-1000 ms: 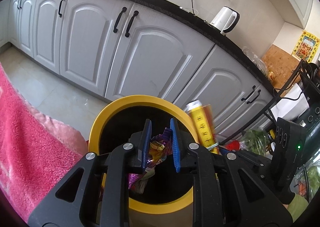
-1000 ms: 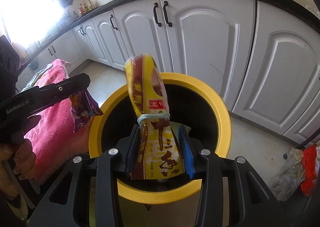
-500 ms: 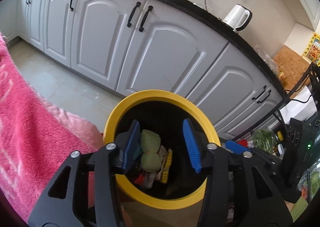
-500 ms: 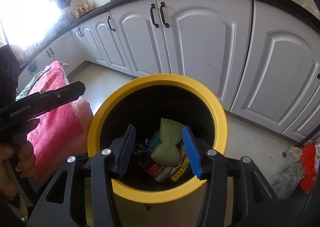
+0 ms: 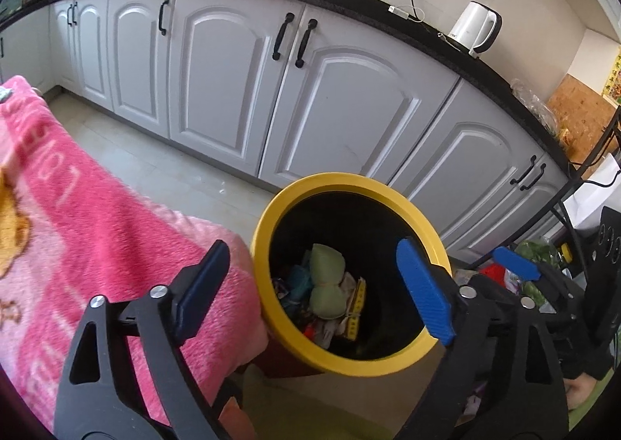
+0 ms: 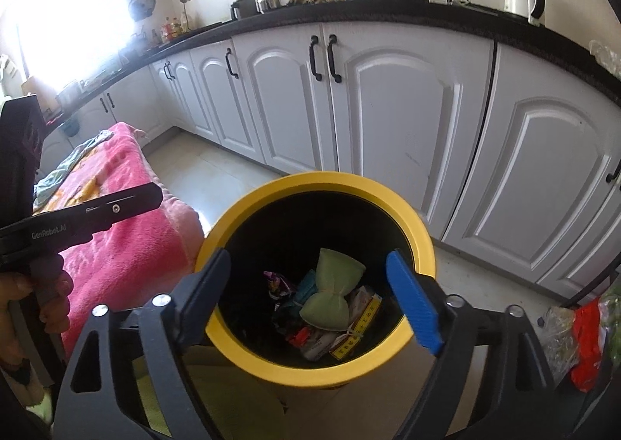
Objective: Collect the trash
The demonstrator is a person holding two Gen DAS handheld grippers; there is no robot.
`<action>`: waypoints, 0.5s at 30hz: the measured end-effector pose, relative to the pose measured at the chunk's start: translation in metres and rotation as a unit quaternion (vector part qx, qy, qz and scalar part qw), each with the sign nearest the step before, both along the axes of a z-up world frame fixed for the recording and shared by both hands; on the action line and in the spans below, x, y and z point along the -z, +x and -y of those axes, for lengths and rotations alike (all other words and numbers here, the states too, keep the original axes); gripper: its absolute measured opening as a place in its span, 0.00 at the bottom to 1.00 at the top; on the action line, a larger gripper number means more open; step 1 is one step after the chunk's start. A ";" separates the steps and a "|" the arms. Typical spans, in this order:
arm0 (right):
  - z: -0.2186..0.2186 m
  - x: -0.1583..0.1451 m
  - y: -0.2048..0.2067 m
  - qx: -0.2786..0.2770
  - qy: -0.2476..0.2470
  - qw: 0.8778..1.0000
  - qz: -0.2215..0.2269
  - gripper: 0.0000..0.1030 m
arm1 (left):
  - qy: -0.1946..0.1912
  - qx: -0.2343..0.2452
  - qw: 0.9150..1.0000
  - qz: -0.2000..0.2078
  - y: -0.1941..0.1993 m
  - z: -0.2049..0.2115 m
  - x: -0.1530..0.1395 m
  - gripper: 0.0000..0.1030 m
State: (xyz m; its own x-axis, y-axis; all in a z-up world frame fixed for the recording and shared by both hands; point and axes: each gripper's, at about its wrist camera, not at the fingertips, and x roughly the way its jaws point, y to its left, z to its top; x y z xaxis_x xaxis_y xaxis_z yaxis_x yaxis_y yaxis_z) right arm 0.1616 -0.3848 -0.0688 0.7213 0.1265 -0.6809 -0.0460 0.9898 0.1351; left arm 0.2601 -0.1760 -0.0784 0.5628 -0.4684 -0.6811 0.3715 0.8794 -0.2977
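Left wrist view looks down on the yellow-rimmed bin (image 5: 268, 242): the left gripper (image 5: 310, 296) hovers above its mouth, jaws just spread wide, nothing between them. Over the same bin, the right gripper (image 6: 306, 296) has also just opened and is empty. Inside the bin lie a green pouch (image 6: 333, 296), a yellow wrapper (image 6: 355, 335) and a purple packet (image 6: 275, 280). A pink blanket (image 5: 97, 214) lies just beside the bin.
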 end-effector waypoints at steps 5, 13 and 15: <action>-0.007 -0.012 -0.016 0.007 -0.004 1.000 0.015 0.92 | 0.004 -0.006 1.000 0.009 -0.014 -0.014 -0.010 0.89; -0.025 -0.019 -0.037 0.001 -0.001 1.000 0.007 0.94 | 0.021 -0.028 0.999 0.031 -0.043 -0.035 -0.025 0.89; -0.035 -0.019 -0.045 -0.006 -0.008 1.000 0.011 0.94 | 0.023 -0.035 0.998 0.042 -0.052 -0.043 -0.029 0.89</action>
State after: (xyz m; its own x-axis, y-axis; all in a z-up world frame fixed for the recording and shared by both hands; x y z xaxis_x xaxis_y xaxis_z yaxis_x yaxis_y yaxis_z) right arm 0.1165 -0.3496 -0.0496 0.7343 0.1251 -0.6672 -0.0611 0.9911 0.1185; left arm 0.2080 -0.1327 -0.0497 0.6487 -0.3962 -0.6498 0.3312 0.9157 -0.2277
